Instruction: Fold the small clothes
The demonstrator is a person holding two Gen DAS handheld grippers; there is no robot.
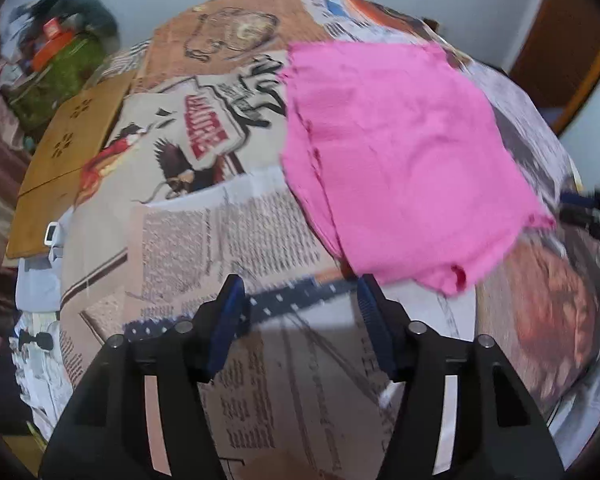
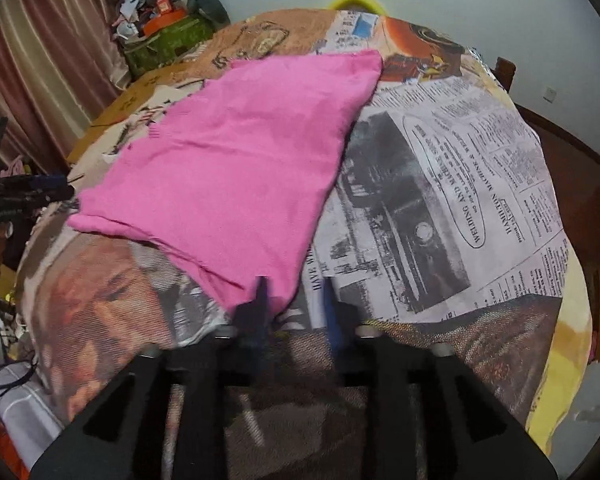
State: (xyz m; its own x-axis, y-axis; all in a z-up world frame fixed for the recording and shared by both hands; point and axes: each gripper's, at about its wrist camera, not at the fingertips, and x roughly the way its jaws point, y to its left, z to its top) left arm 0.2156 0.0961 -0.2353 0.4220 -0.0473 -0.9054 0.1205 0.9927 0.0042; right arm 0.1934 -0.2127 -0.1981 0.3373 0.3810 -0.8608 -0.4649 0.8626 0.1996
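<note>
A pink cloth point(image 1: 396, 152) lies folded on the newspaper-print table cover point(image 1: 228, 232); two layers show along its left edge. My left gripper point(image 1: 300, 292) is open and empty, just short of the cloth's near corner. In the right wrist view the cloth point(image 2: 236, 160) spreads away to the upper left. My right gripper point(image 2: 296, 296) is open, and the cloth's near corner lies by its left finger point(image 2: 260, 300); I cannot tell whether they touch. The right gripper also shows at the right edge of the left wrist view point(image 1: 596, 216).
A wooden board point(image 1: 64, 160) lies at the table's left side. A green box with clutter point(image 2: 168, 36) stands at the far left by a curtain point(image 2: 48, 60). A yellow object point(image 2: 358, 2) peeks over the far edge. A wooden chair point(image 2: 572, 184) stands at right.
</note>
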